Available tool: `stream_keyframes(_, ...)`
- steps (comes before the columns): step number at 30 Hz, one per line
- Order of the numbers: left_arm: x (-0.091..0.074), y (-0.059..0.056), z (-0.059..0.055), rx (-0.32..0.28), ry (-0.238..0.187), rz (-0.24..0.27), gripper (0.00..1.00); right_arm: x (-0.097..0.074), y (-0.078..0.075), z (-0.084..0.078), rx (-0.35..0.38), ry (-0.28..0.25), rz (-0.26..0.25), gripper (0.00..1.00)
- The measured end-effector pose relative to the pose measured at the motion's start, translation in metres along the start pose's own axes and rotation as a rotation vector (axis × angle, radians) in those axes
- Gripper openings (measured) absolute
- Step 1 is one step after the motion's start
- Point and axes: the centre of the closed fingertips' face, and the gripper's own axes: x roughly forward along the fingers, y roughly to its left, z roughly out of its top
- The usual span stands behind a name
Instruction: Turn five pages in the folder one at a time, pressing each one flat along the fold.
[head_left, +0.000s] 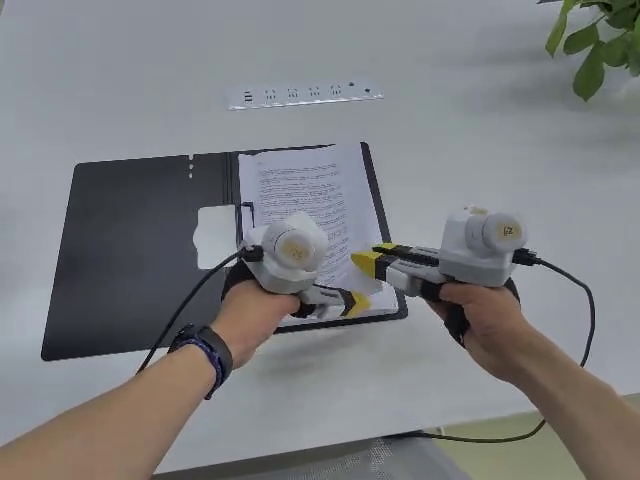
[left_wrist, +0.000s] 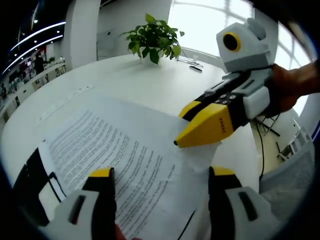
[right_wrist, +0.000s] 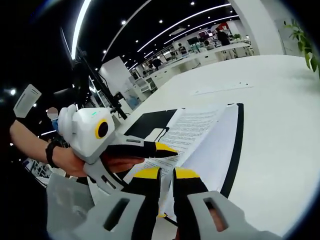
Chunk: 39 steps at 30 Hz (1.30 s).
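Right gripper (head_left: 366, 262) pinches the near right corner of the top page (head_left: 300, 190), left gripper (left_wrist: 161, 175) spread wide just beside it, over the open folder (head_left: 120, 250)

Head view bright, even, soft shadows. Gripper views fisheye-warped; window (left_wrist: 202, 17) glare blown out, ceiling strip lights (right_wrist: 82, 22) streaked.

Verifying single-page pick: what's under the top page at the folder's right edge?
Under the lifted top page, a white sheet shows, then the black folder edge. Its print and any sheets beneath are covered.
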Motion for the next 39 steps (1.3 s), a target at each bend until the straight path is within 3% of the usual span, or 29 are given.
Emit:
stream_keyframes(3,-0.002,-0.001,0.000,0.007,0.001,0.000,0.76,0.002,0.003,0.000,-0.022,0.000,0.007,0.01)
stream_keyframes(11,-0.012,-0.003,-0.006,0.015,0.009,0.002,0.77,0.007,0.015,0.000,-0.089,0.027,0.030,0.00)
stream_keyframes(14,-0.019,0.000,-0.006,-0.012,-0.006,0.018,0.78,0.012,0.023,0.001,-0.118,0.036,0.041,0.00)
stream_keyframes(25,-0.046,0.007,-0.013,-0.047,-0.031,0.061,0.79,0.025,0.047,0.009,-0.120,0.016,0.073,0.00)
stream_keyframes(39,-0.083,0.023,-0.024,-0.065,-0.049,0.109,0.80,0.036,0.066,0.022,-0.096,-0.031,0.086,0.00)
